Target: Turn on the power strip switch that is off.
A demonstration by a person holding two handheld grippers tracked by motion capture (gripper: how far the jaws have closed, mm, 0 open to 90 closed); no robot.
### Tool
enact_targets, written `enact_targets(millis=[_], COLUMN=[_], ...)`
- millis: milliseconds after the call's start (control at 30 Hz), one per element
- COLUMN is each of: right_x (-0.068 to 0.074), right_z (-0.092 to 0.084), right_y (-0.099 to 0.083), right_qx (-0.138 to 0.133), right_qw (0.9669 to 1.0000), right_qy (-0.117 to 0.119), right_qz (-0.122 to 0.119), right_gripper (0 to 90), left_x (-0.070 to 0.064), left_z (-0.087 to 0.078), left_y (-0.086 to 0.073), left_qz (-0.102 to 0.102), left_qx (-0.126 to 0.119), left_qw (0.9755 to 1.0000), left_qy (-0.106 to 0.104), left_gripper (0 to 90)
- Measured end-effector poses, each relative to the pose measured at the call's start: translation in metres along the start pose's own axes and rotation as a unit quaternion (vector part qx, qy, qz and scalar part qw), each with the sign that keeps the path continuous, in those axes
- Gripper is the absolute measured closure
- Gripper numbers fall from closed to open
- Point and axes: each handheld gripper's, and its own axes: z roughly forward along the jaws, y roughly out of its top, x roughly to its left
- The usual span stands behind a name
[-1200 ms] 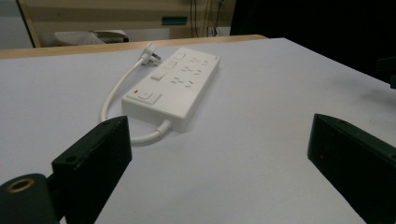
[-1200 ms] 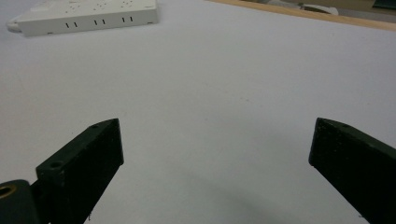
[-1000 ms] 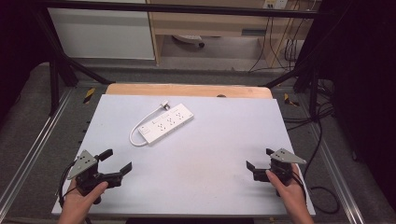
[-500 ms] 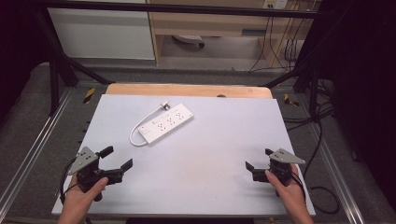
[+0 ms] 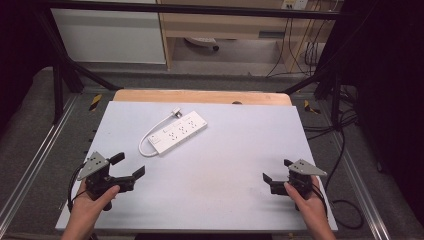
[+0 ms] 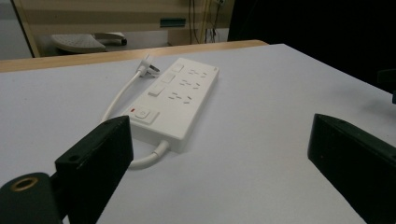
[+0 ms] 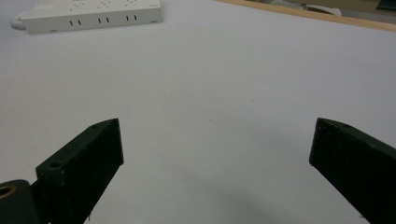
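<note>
A white power strip lies flat on the pale table, left of centre toward the back, with its short white cord looped round to a plug by the far end. The left gripper view faces the power strip from close by, switch end nearest. My left gripper sits open near the front left corner, nothing between its jaws. My right gripper rests open at the front right, held low over bare table; the power strip lies far ahead of it.
A wooden strip borders the table's far edge. Metal rails run along both sides. Cables hang past the right edge. A cabinet and shelving stand beyond the table.
My left gripper has shifted slightly; the right gripper and the power strip have stayed in place. Both grippers remain open.
</note>
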Motion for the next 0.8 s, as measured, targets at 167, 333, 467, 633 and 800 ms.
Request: enact_targets(millis=[167,333,467,633,800], right_x=[0.001,0.001,0.001,0.002,0.002], right_z=[0.001,0.000,0.000,0.001,0.000], right_y=[0.000,0.000,0.000,0.000,0.000], right_qx=[0.002,0.001,0.002,0.002,0.001], right_qw=[1.0000,1.0000,1.0000,1.0000,1.0000], right_qy=[0.001,0.002,0.002,0.002,0.003], right_qz=[-0.001,0.000,0.000,-0.001,-0.002], right_gripper=[3.3,3.3,3.3,3.3,3.2], left_x=[-0.002,-0.002,-0.002,-0.003,-0.003], left_z=[0.003,0.010,0.014,0.021,0.027], left_y=[0.003,0.007,0.011,0.016,0.021], left_qz=[0.004,0.000,0.004,0.007,0.009], left_qx=[0.003,0.005,0.007,0.011,0.010], left_qw=[1.0000,1.0000,0.9999,0.9999,0.9999], left_qy=[-0.002,-0.007,-0.006,-0.010,-0.007], left_gripper=[7.2,7.7,8.0,8.2,8.4])
